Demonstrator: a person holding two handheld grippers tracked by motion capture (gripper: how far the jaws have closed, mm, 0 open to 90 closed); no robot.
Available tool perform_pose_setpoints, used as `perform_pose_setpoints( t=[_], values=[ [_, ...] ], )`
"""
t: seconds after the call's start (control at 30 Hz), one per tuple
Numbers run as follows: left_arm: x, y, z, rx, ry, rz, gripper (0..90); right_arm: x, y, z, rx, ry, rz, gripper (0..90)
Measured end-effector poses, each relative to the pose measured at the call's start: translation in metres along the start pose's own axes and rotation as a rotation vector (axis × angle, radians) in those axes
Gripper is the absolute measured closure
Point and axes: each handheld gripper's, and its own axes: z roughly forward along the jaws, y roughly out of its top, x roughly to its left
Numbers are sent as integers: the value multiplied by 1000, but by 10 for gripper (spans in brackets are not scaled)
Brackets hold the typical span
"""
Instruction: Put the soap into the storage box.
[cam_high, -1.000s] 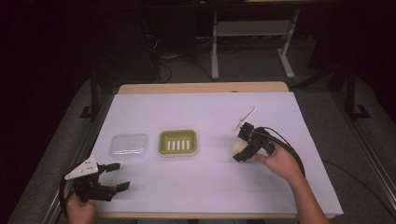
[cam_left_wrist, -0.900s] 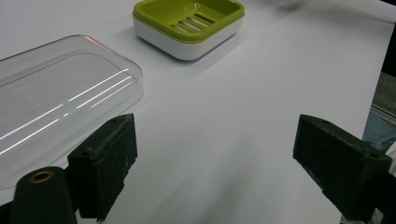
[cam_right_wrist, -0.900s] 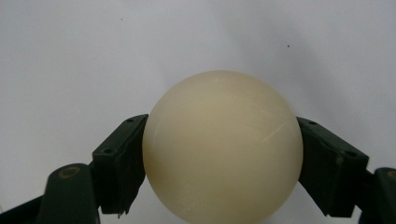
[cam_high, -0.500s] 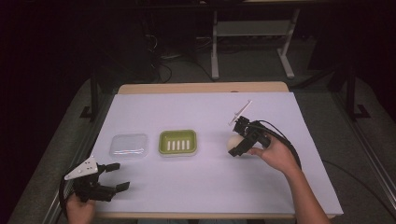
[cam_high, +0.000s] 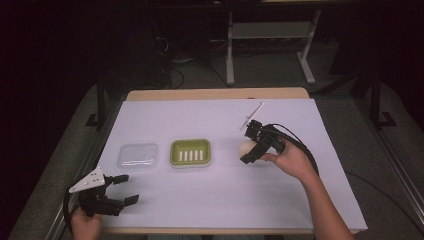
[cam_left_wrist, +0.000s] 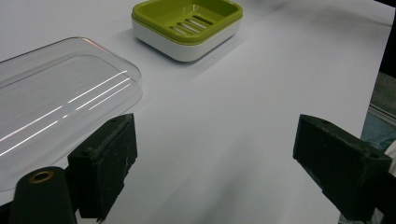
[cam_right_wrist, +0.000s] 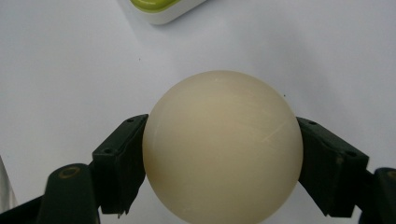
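Note:
My right gripper (cam_high: 248, 148) is shut on a cream round soap ball (cam_high: 246, 147) (cam_right_wrist: 222, 147), held just above the white table cover to the right of a green soap dish (cam_high: 190, 152) with a slotted insert. In the right gripper view both jaws press the ball's sides, and a corner of the dish (cam_right_wrist: 161, 10) shows at the top. My left gripper (cam_high: 125, 189) rests open near the table's front left corner, nothing between its jaws. Its own view shows the clear plastic lid (cam_left_wrist: 56, 107) close at left and the dish (cam_left_wrist: 187, 25) beyond.
The clear lid (cam_high: 138, 156) lies flat left of the dish. The white cover (cam_high: 210, 200) spans the tabletop; a wooden edge shows at the back. Dark floor, cables and a metal frame lie beyond the far edge.
My right gripper has carried the soap ball left and slightly forward, toward the green dish. The left gripper has stayed in place.

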Motion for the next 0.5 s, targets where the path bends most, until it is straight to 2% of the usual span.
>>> perform_pose_setpoints(
  t=[0.5],
  values=[
    [0, 0, -1, -6, 1, 2, 129, 5, 26, 3, 13, 11, -45, 227]
  ],
)
